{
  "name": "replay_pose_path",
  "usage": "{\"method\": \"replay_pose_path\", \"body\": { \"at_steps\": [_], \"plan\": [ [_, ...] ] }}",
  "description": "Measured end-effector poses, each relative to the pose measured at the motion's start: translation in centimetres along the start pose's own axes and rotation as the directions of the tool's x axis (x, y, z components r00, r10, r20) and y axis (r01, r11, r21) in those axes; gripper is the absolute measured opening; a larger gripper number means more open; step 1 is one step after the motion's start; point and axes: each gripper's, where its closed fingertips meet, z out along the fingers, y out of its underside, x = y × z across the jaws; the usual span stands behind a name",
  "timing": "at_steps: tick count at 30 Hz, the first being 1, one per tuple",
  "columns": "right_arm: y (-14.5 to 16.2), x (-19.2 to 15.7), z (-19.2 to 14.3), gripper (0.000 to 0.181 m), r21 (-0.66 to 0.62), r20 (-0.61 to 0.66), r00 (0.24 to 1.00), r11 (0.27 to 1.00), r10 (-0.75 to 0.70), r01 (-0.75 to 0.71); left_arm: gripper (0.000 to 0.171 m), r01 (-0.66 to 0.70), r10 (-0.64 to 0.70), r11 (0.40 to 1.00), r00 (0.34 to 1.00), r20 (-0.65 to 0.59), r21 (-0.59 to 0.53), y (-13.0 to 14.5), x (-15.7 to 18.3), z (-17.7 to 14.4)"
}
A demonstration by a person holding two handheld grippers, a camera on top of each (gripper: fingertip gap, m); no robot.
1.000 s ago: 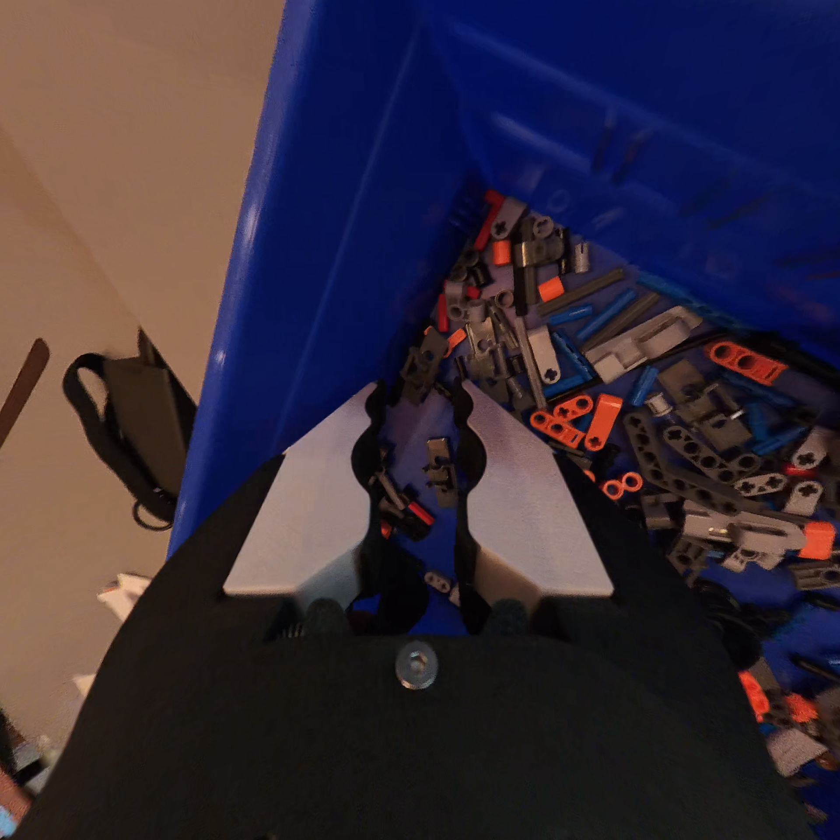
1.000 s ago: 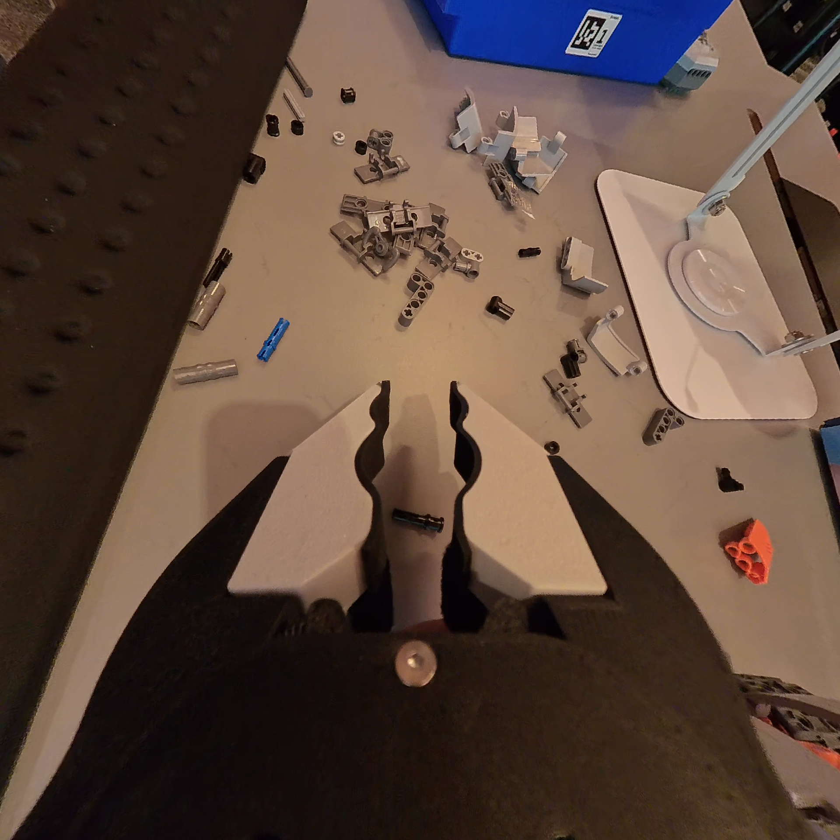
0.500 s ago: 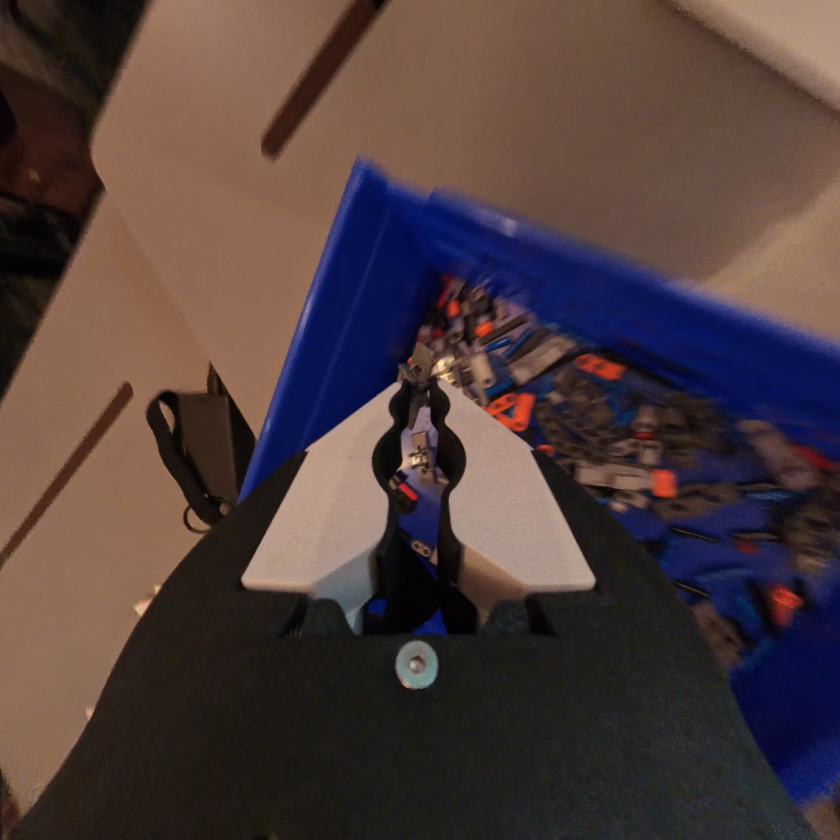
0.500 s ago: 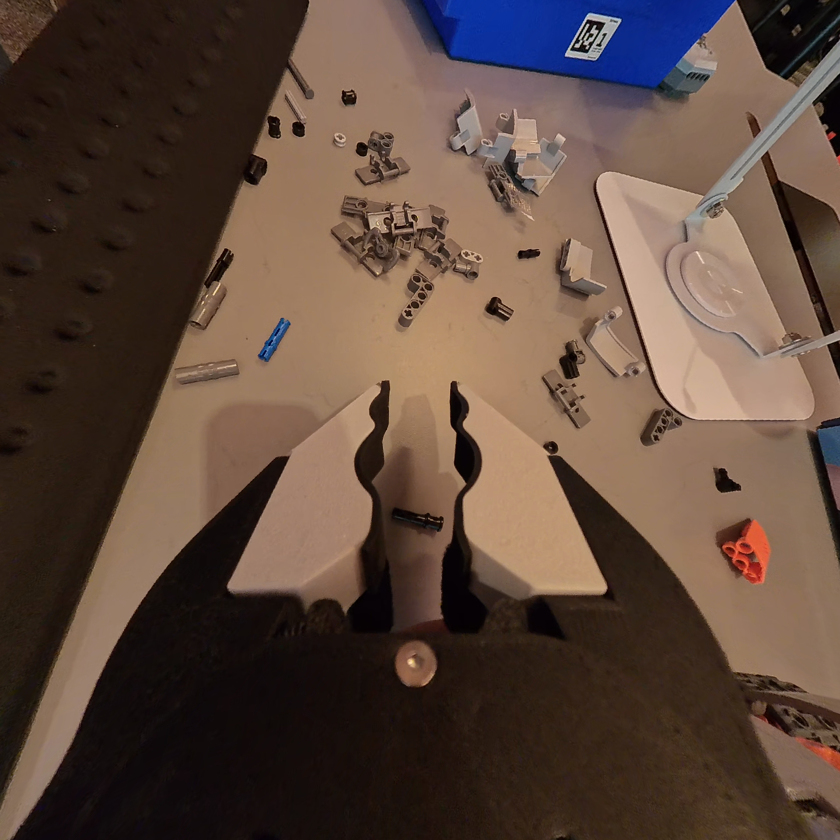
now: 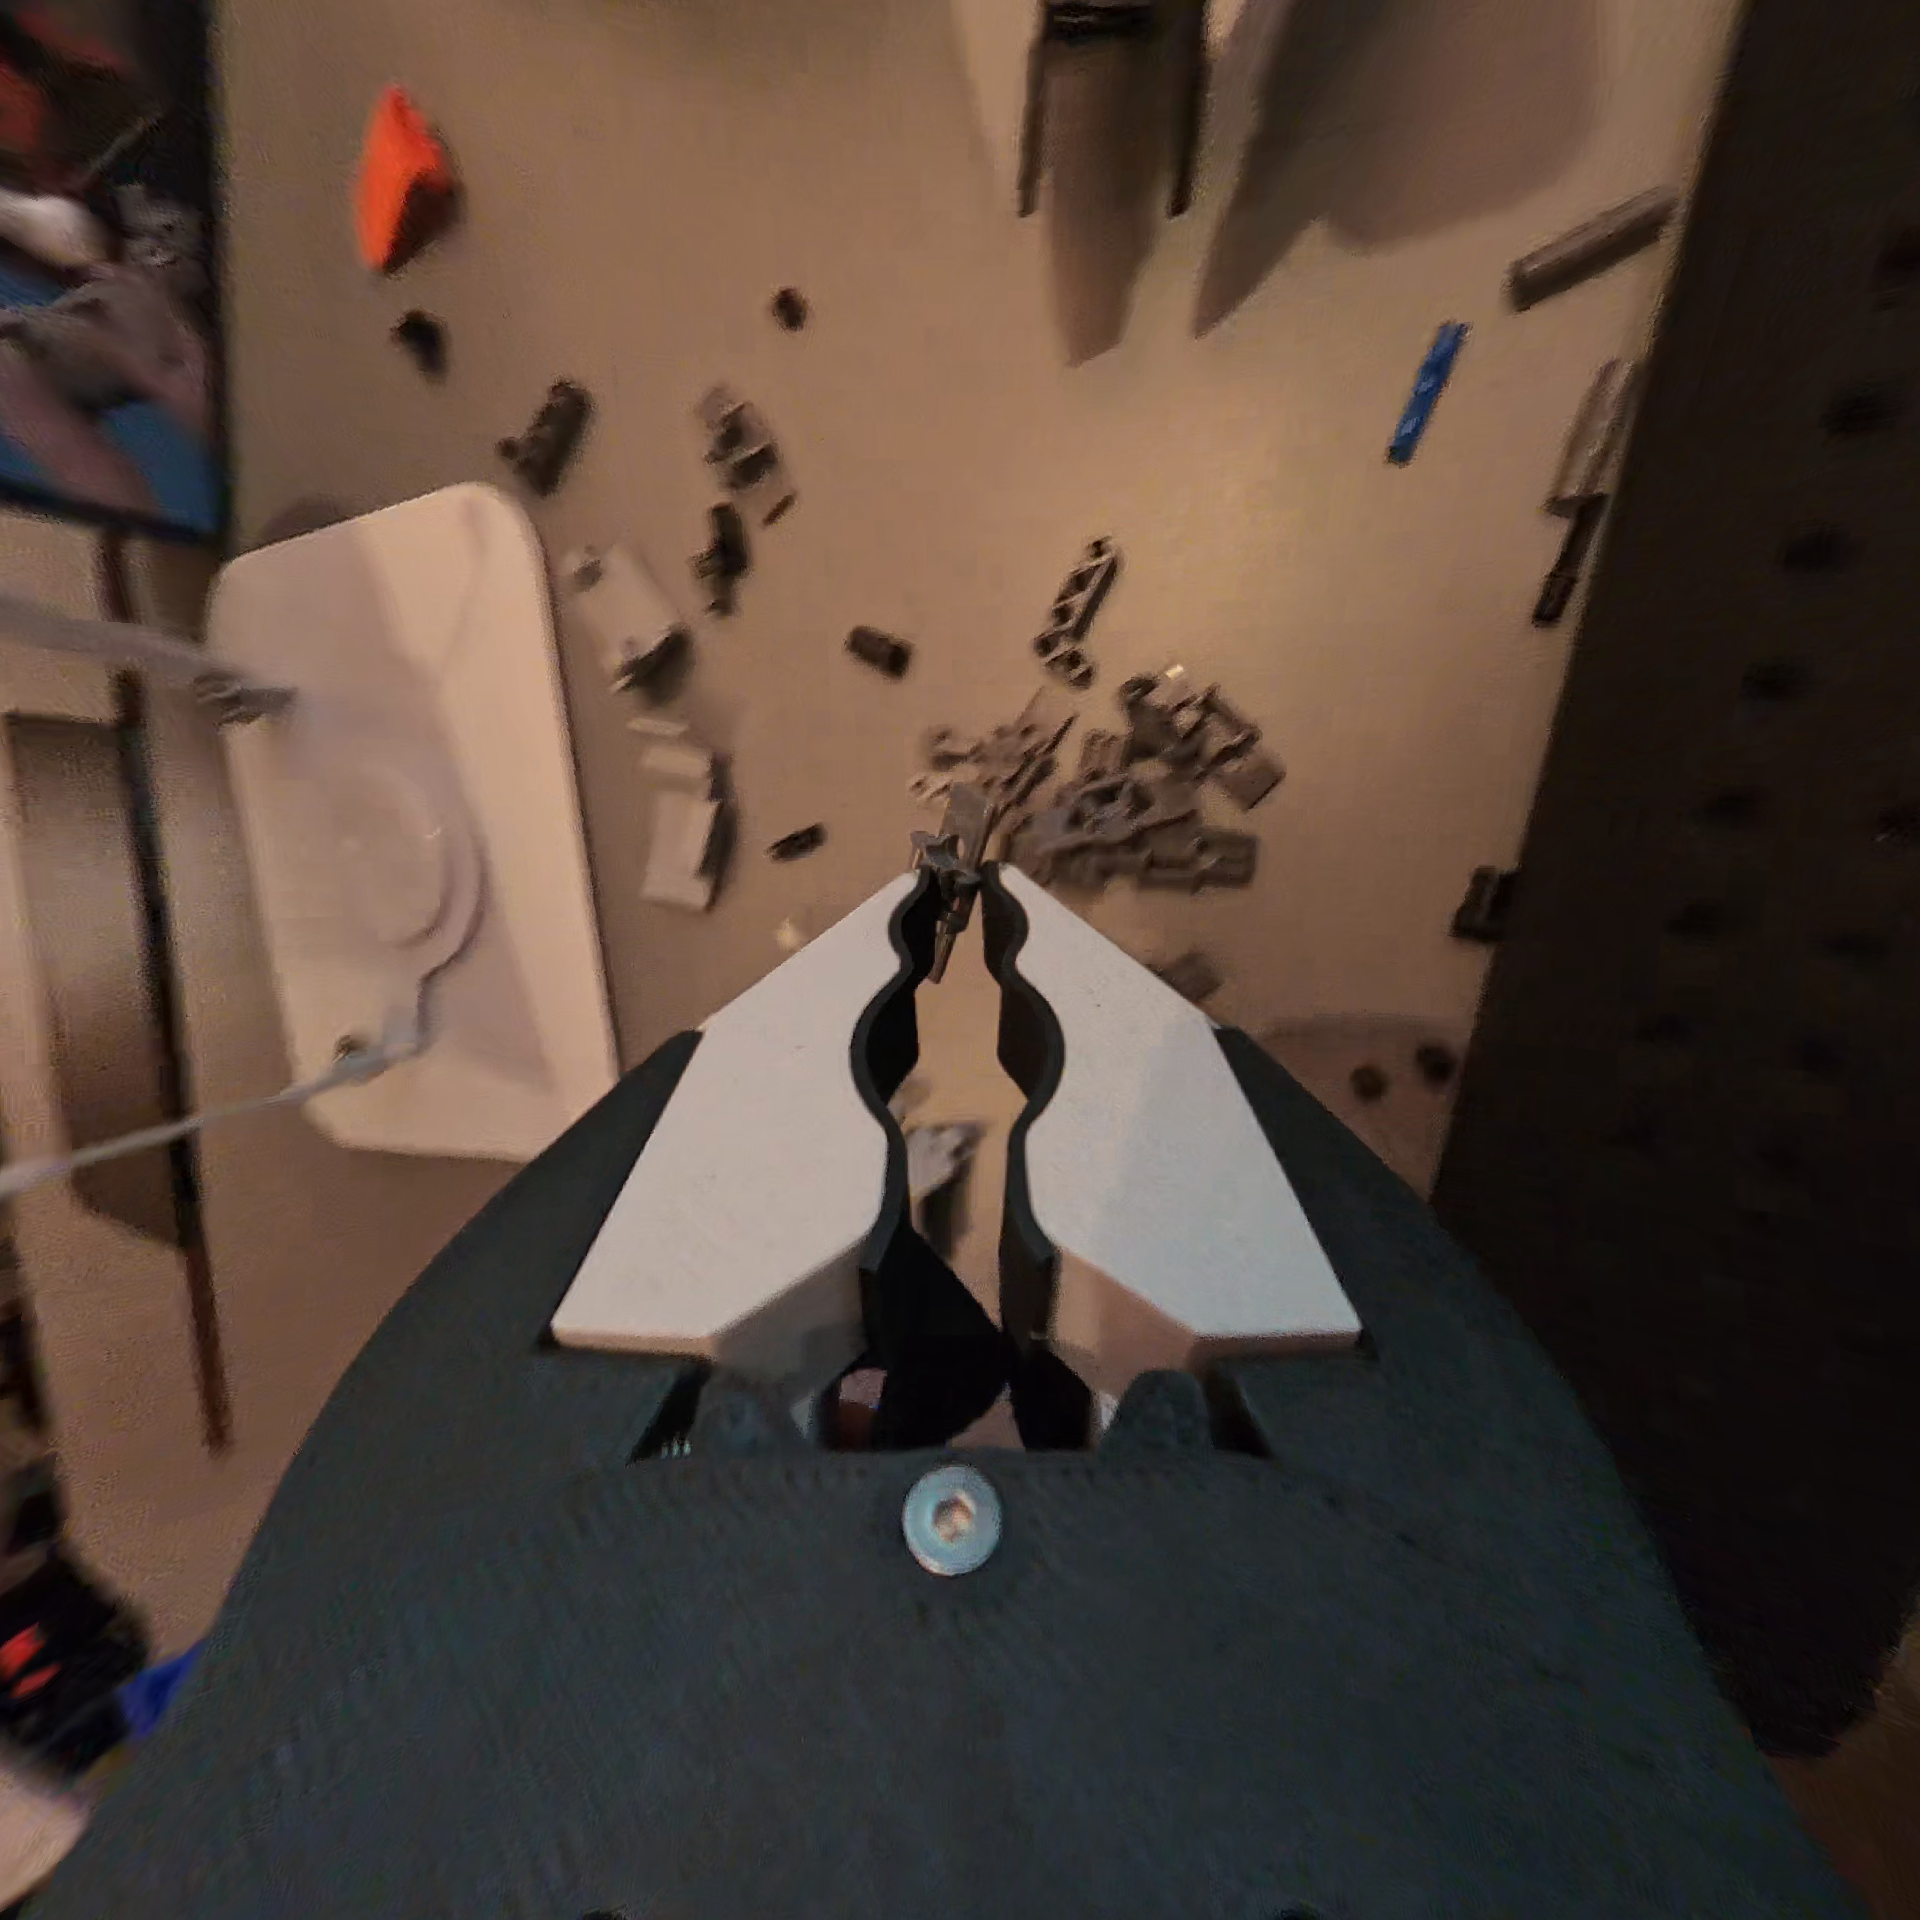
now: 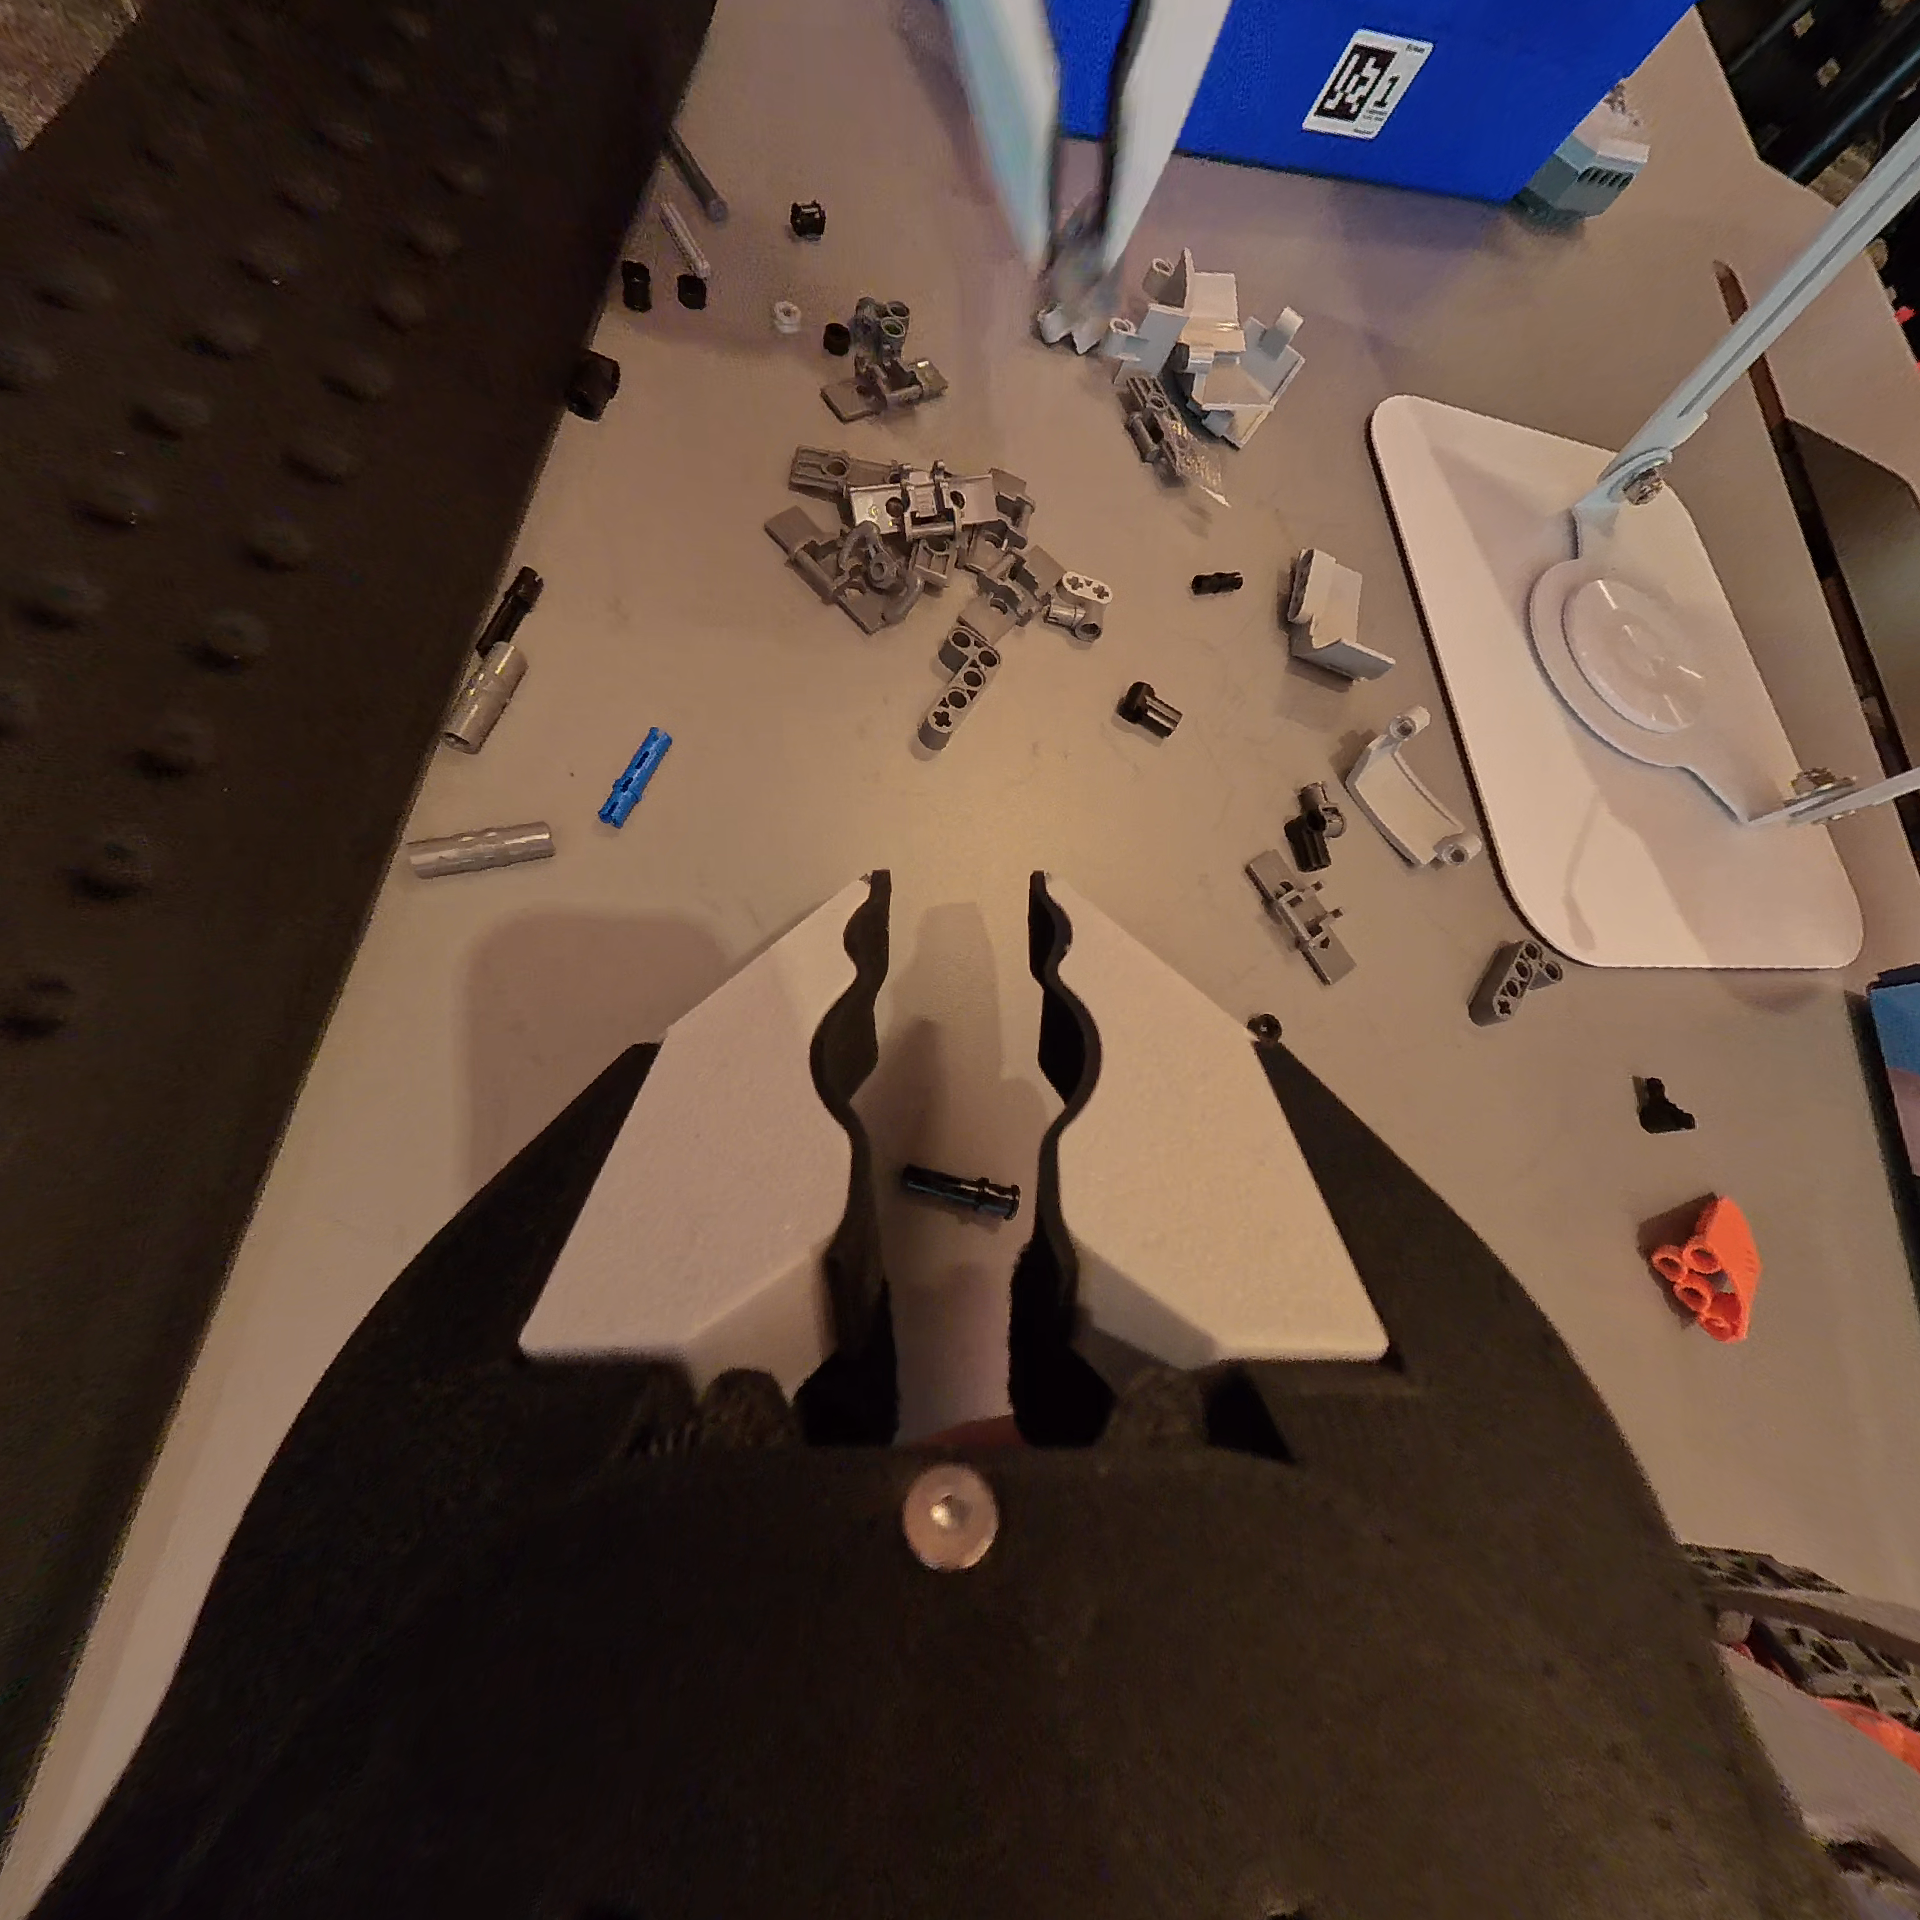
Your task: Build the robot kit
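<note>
The left gripper pinches a small grey part at its fingertips; the part's long axis runs roughly along the fingers and it projects past the tips. It hangs above the counter, over a pile of grey parts. A white tray lies to one side.

The right gripper holds nothing; its fingers stand moderately apart above the counter. A black pin lies crosswise on the counter between them. A blue pin, an orange block and a blue bin lie farther off.
</note>
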Motion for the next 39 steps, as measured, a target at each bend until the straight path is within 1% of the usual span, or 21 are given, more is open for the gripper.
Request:
{"method": "replay_pose_path", "body": {
  "at_steps": [1, 4, 5, 6, 8, 11, 13, 14, 16, 17, 19, 20, 21, 22, 24, 25, 27, 28, 30, 33, 39],
  "plan": [
    [0.0, 0.0, 0.0, 0.024, 0.001, 0.000, 1.000, 1.000, -0.001, 0.001, 0.007, 0.004, -0.003, 1.000, 0.999, -0.041, 0.006, -0.3, 1.0, 1.1],
    [-0.3, -0.1, -0.1, 0.024, 0.007, 0.002, 1.000, 1.000, -0.006, 0.006, 0.008, -0.013, 0.013, 1.000, 0.998, -0.055, -0.001, -0.4, 1.7, 2.8],
    [-0.3, -0.1, -0.1, 0.024, 0.009, 0.003, 1.000, 1.000, -0.008, 0.008, 0.011, -0.001, 0.001, 1.000, 0.997, -0.082, -0.005, -0.3, 2.3, 3.2],
    [-0.4, -0.2, -0.2, 0.024, 0.011, 0.003, 1.000, 1.000, -0.010, 0.010, 0.026, -0.007, 0.006, 1.000, 0.997, -0.071, -0.016, -0.1, 2.2, 3.5],
    [-0.5, -0.2, -0.3, 0.024, 0.014, 0.004, 1.000, 1.000, -0.013, 0.012, 0.031, -0.036, 0.034, 0.998, 0.998, -0.058, -0.047, 0.9, 1.9, 3.4],
    [-0.5, -0.2, -0.5, 0.024, 0.019, 0.000, 1.000, 1.000, -0.014, 0.014, 0.027, 0.008, -0.008, 1.000, 0.996, -0.094, -0.002, 1.3, 1.1, -0.5],
    [-0.5, -0.2, -0.6, 0.024, 0.021, -0.003, 1.000, 1.000, -0.012, 0.012, 0.020, 0.047, -0.046, 0.999, 0.999, -0.014, 0.020, 2.4, -2.0, -4.8],
    [-0.5, -0.1, -0.6, 0.024, 0.022, -0.004, 1.000, 1.000, -0.011, 0.011, 0.018, 0.086, -0.086, 0.996, 0.995, 0.051, 0.011, 3.7, -4.2, -7.0],
    [-0.5, -0.2, -0.6, 0.024, 0.022, 0.000, 1.000, 1.000, -0.011, 0.011, 0.019, 0.176, -0.157, 0.982, 0.961, 0.229, -0.062, 8.5, -9.5, -10.8],
    [-0.5, -0.3, -0.5, 0.024, 0.021, 0.003, 1.000, 1.000, -0.011, 0.011, 0.018, 0.244, -0.200, 0.964, 0.930, 0.307, -0.110, 11.8, -12.1, -12.2],
    [-0.4, -0.4, -0.4, 0.024, 0.017, 0.007, 1.000, 1.000, -0.013, 0.012, 0.021, 0.383, -0.294, 0.903, 0.881, 0.371, -0.196, 19.0, -15.4, -13.4],
    [-0.4, -0.4, -0.3, 0.024, 0.017, 0.009, 1.000, 1.000, -0.013, 0.013, 0.021, 0.452, -0.339, 0.863, 0.849, 0.404, -0.227, 22.5, -16.8, -13.3],
    [-0.4, -0.4, -0.3, 0.024, 0.016, 0.010, 1.000, 1.000, -0.013, 0.013, 0.019, 0.514, -0.396, 0.815, 0.831, 0.391, -0.268, 25.7, -17.1, -12.7],
    [-0.4, -0.4, -0.3, 0.024, 0.014, 0.009, 1.000, 1.000, -0.013, 0.013, 0.020, 0.550, -0.442, 0.779, 0.823, 0.358, -0.301, 28.1, -16.9, -11.7],
    [-0.3, -0.4, -0.3, 0.024, 0.012, 0.008, 1.000, 1.000, -0.010, 0.010, 0.018, 0.604, -0.478, 0.711, 0.791, 0.382, -0.361, 32.9, -17.4, -9.8],
    [-0.3, -0.4, -0.3, 0.024, 0.010, 0.008, 1.000, 1.000, -0.009, 0.009, 0.020, 0.625, -0.521, 0.670, 0.780, 0.346, -0.400, 34.5, -16.5, -8.7],
    [-0.1, -0.3, -0.2, 0.024, 0.008, 0.008, 1.000, 1.000, -0.005, 0.005, 0.019, 0.612, -0.502, 0.654, 0.791, 0.351, -0.445, 36.9, -16.5, -7.2],
    [-0.1, -0.3, -0.2, 0.024, 0.007, 0.009, 1.000, 1.000, -0.003, 0.003, 0.019, 0.613, -0.524, 0.647, 0.790, 0.319, -0.454, 37.3, -16.1, -6.5],
    [0.1, -0.3, -0.1, 0.024, 0.004, 0.011, 1.000, 1.000, 0.003, -0.003, 0.020, 0.624, -0.540, 0.639, 0.780, 0.315, -0.449, 37.9, -16.2, -5.7],
    [0.4, -0.2, 0.0, 0.024, -0.002, 0.015, 1.000, 1.000, 0.009, -0.009, 0.020, 0.609, -0.539, 0.622, 0.789, 0.294, -0.492, 38.8, -15.9, -5.0],
    [0.6, -0.2, 0.1, 0.024, -0.005, 0.017, 1.000, 1.000, 0.016, -0.016, 0.019, 0.611, -0.588, 0.601, 0.775, 0.233, -0.516, 39.5, -15.1, -3.4]
  ]
}}
